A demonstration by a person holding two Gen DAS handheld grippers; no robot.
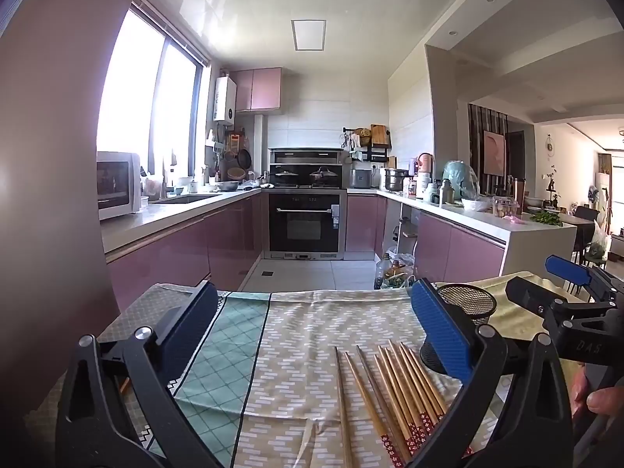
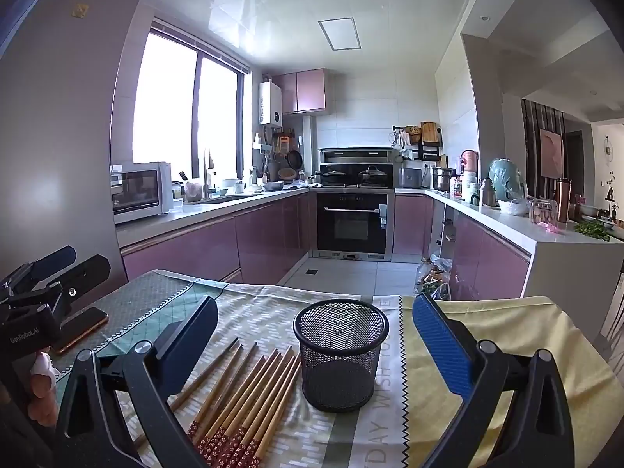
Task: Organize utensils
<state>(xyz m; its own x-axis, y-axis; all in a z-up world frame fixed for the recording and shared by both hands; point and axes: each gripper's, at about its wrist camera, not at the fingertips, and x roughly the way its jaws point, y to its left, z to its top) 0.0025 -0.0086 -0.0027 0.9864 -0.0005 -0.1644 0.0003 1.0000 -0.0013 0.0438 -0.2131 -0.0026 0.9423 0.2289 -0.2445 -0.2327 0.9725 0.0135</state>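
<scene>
Several wooden chopsticks (image 1: 394,394) with red patterned ends lie side by side on the patterned tablecloth (image 1: 296,351). They also show in the right wrist view (image 2: 245,394). A black mesh holder (image 2: 340,355) stands upright and empty just right of them; in the left wrist view (image 1: 470,304) it is partly hidden behind a finger. My left gripper (image 1: 314,331) is open and empty above the cloth, left of the chopsticks. My right gripper (image 2: 314,335) is open and empty, its fingers standing either side of the holder, short of it.
A phone (image 2: 80,329) lies on the cloth at the left, under the left gripper body (image 2: 43,292). The table's far edge (image 2: 273,286) drops to the kitchen floor. A fridge wall (image 1: 50,156) stands close on the left. A yellow cloth (image 2: 507,343) covers the right side.
</scene>
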